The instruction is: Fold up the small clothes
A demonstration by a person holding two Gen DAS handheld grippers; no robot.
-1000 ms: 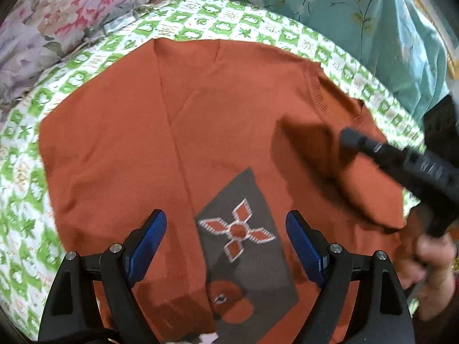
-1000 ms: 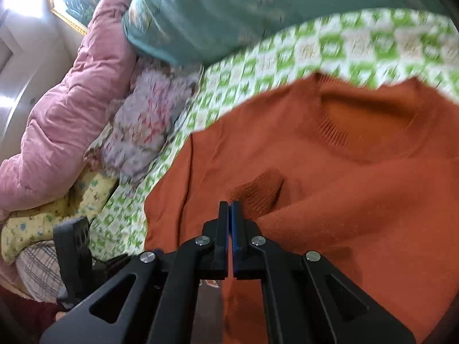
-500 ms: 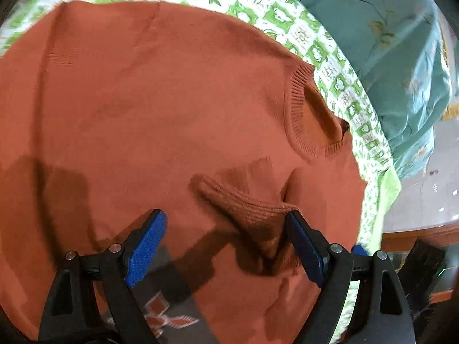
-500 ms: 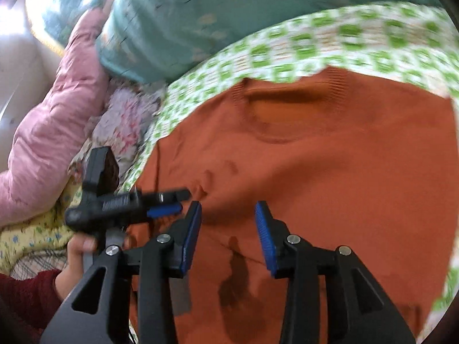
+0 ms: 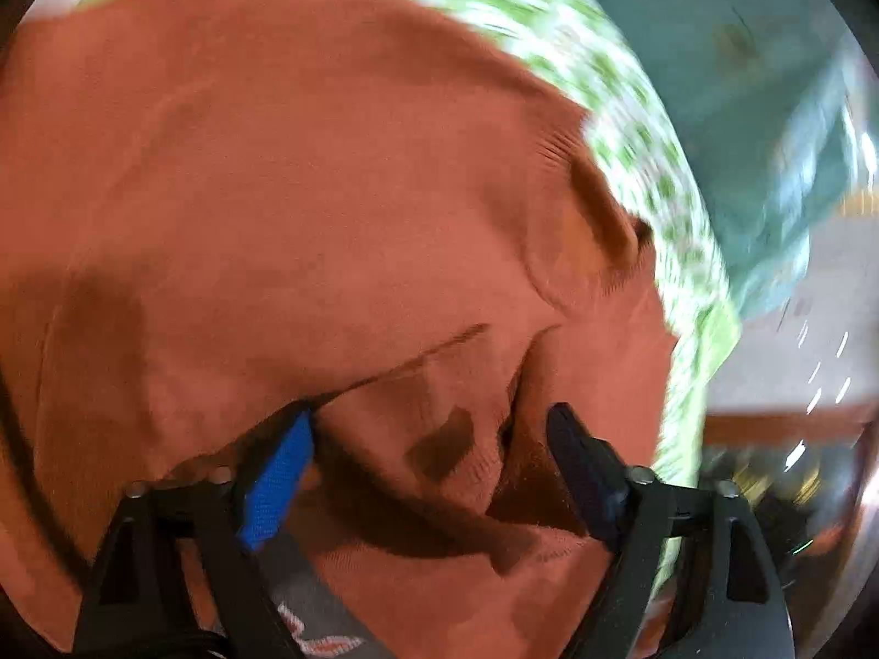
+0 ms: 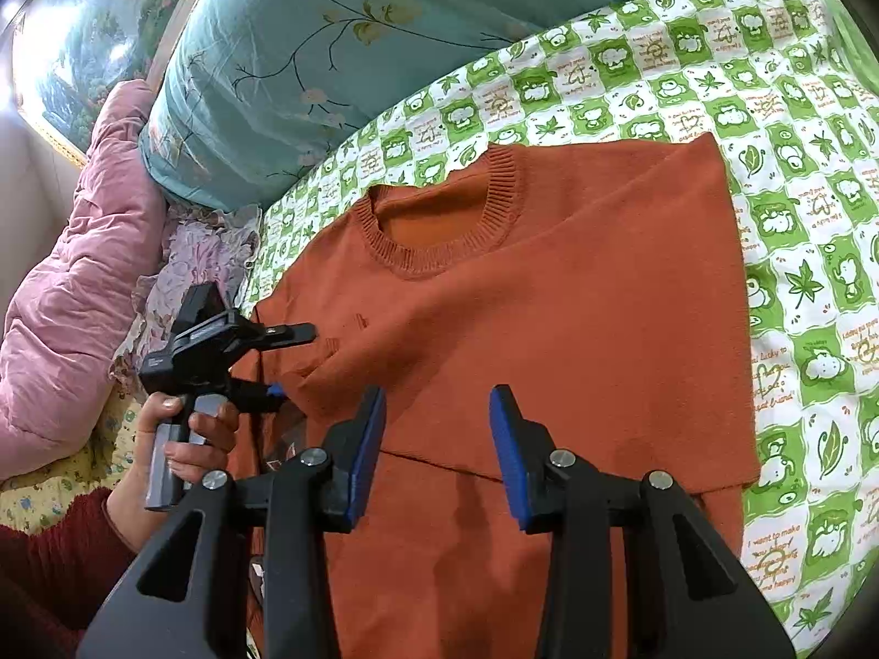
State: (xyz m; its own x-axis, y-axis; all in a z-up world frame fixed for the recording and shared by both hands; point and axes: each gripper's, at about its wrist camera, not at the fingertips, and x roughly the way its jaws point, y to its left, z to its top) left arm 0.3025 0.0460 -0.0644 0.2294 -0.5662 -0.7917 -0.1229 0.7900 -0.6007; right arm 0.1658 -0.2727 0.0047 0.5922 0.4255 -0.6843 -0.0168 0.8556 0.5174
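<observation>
A rust-orange knit sweater (image 6: 549, 302) lies flat on the bed, ribbed collar (image 6: 439, 252) at the far side. One side is folded in along a straight edge at the right. My left gripper (image 5: 428, 461) is low over a folded sleeve cuff (image 5: 439, 439). Its jaws are closing with the cuff between them, and the pads do not clearly press on it. It also shows at the sweater's left edge as the left gripper (image 6: 291, 362). My right gripper (image 6: 437, 439) hovers open above the sweater's middle, with nothing between its fingers.
A green-and-white checked sheet (image 6: 796, 219) lies under the sweater. A teal flowered quilt (image 6: 302, 55) is bunched behind it, a pink quilt (image 6: 66, 302) and a floral cloth (image 6: 203, 252) to the left. A hand (image 6: 181, 439) in a dark red sleeve holds the left gripper.
The right gripper let go of the sleeve cuff, opened and drew back. The left gripper swung across the sweater onto that cuff and its jaws narrowed around it.
</observation>
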